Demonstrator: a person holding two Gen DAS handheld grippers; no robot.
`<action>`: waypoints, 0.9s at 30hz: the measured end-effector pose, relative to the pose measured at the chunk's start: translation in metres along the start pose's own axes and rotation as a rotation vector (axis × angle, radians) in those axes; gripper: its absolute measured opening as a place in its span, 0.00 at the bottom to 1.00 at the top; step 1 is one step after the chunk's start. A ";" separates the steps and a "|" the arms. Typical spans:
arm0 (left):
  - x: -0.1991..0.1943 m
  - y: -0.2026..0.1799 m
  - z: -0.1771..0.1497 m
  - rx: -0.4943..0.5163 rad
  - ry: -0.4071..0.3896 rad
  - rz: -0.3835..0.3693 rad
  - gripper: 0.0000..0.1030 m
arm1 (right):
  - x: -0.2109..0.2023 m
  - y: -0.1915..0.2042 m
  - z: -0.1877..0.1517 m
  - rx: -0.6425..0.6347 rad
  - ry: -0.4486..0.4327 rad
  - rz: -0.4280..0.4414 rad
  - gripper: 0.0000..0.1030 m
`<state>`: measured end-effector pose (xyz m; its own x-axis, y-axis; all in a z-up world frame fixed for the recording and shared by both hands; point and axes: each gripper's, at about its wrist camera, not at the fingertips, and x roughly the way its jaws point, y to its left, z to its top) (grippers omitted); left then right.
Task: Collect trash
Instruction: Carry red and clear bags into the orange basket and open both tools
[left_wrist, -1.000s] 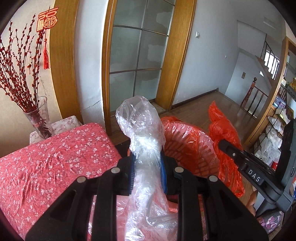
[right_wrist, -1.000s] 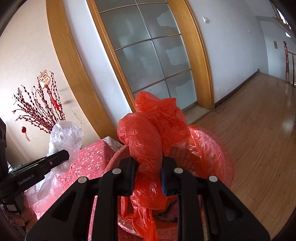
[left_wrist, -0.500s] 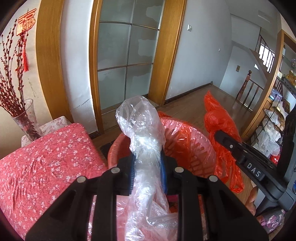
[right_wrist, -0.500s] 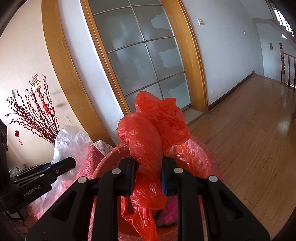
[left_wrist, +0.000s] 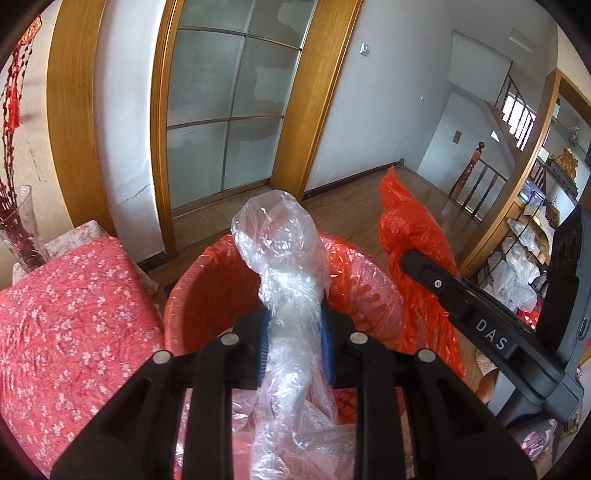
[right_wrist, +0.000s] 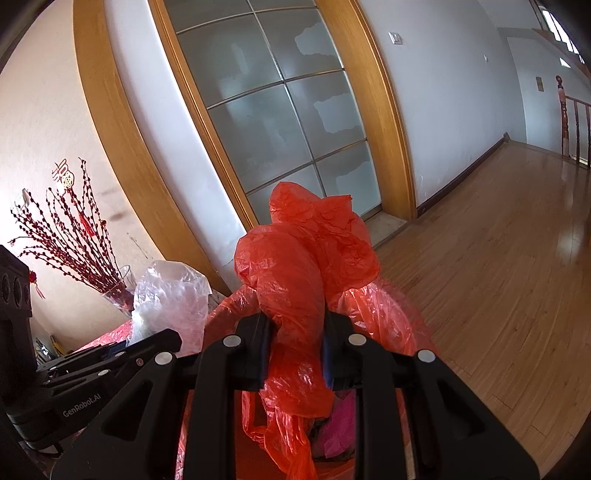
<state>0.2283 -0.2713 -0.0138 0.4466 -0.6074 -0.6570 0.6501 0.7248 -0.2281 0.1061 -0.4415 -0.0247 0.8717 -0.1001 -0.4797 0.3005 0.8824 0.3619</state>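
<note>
My left gripper (left_wrist: 293, 343) is shut on a bunched clear plastic bag (left_wrist: 284, 251), held upright over a red plastic basket (left_wrist: 207, 295) lined with thin plastic. My right gripper (right_wrist: 295, 347) is shut on a bunched red plastic bag (right_wrist: 303, 266) over the same basket (right_wrist: 380, 314). In the left wrist view the red bag (left_wrist: 410, 229) and the right gripper (left_wrist: 476, 325) sit to the right. In the right wrist view the clear bag (right_wrist: 170, 295) and the left gripper (right_wrist: 110, 358) sit to the left. Pink trash (right_wrist: 340, 432) lies inside the basket.
A table with a red floral cloth (left_wrist: 66, 332) stands on the left, with a glass vase of red branches (left_wrist: 18, 225) at its far corner. A glazed wooden door (left_wrist: 229, 103) is ahead. Wooden floor (right_wrist: 498, 258) stretches right. Shelves with bags (left_wrist: 524, 251) stand far right.
Both grippers have swung to the right with their bags, away from the table and over the basket. The table and vase have slid toward the left edge of view.
</note>
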 end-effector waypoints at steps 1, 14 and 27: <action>0.003 0.000 0.000 -0.001 0.007 -0.010 0.26 | 0.002 -0.001 0.001 0.002 0.002 0.002 0.23; 0.024 0.027 -0.009 -0.094 0.081 -0.024 0.46 | 0.007 -0.008 -0.002 0.038 0.023 0.006 0.46; -0.050 0.040 -0.029 -0.047 -0.054 0.105 0.56 | -0.046 0.009 -0.011 -0.103 -0.108 -0.164 0.91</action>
<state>0.2141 -0.2022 -0.0112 0.5442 -0.5433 -0.6393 0.5694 0.7988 -0.1941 0.0645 -0.4245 -0.0081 0.8527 -0.2898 -0.4346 0.4050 0.8922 0.1997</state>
